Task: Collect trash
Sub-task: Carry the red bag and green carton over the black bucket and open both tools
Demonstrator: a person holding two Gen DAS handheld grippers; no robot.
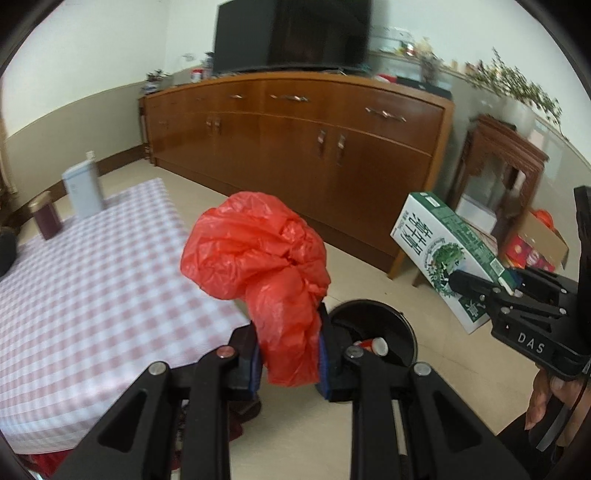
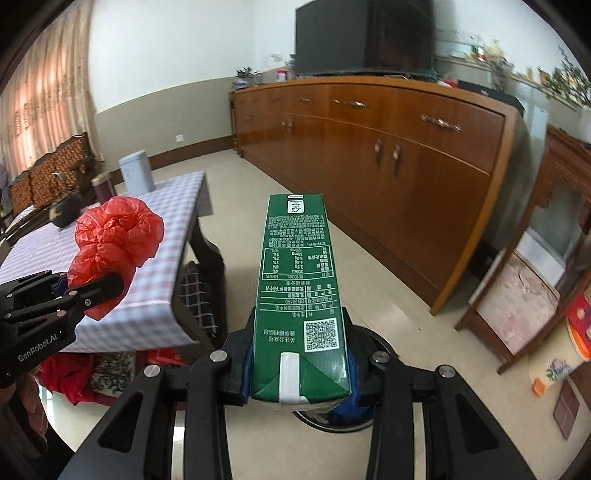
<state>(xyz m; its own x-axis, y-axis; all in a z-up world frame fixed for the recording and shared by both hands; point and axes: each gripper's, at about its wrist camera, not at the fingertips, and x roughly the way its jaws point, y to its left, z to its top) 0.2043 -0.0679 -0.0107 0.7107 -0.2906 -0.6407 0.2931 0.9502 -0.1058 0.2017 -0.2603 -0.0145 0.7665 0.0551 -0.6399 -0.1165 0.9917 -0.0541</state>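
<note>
The left gripper [image 1: 290, 363] is clamped on a crumpled red bag [image 1: 258, 266], which bulges up past its pads. The right gripper [image 2: 299, 373] is clamped on the base of a green carton [image 2: 297, 280] that juts forward along the fingers, its printed side panel facing the camera. Both pieces of trash are held in the air above a beige tiled floor [image 1: 424, 354], just past the corner of a low table [image 1: 92, 295] covered in a pink-and-white checked cloth. Directly below the left gripper stands a round black bin [image 1: 391, 325] on the floor, with a red-and-white cup lying inside; in the right wrist view only its rim shows beneath the carton. On the table's far end stand a pale tin [image 2: 136, 171], a dark maroon canister [image 2: 103, 190] and a small dark teapot [image 2: 65, 208]. Across the room a long brown wooden sideboard [image 2: 388, 177] runs along the white-and-beige wall, with a dark television [image 1: 291, 35] on top. A carved wooden stand [image 1: 498, 177] sits to its right, and a wooden bench [image 2: 48, 173] stands behind the table by pale curtains.
</note>
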